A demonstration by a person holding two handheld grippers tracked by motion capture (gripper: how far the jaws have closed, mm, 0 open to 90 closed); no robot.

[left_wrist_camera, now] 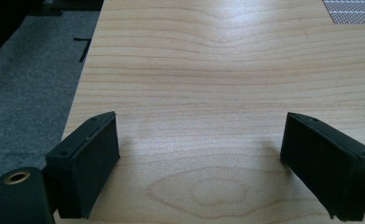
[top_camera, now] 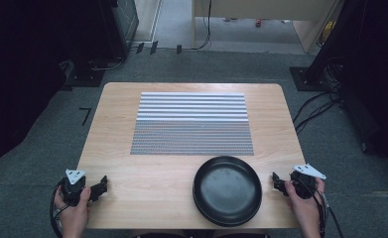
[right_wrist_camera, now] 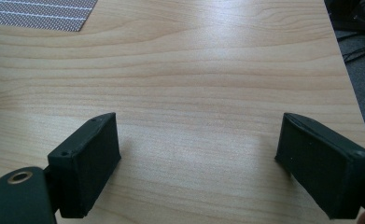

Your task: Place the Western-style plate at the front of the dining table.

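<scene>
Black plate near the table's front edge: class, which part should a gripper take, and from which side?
Probably the raised rim of the black plate on its right side, nearest the open right gripper. The plate lies flat and shallow on the table, so one jaw goes over the rim, one under.

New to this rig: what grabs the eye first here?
The black plate at the near edge of the wooden table, right of centre. Behind it a grey striped mat covers the table's middle. The left hand-held gripper and right hand-held gripper sit at the near corners, jaws wide open and empty.
</scene>
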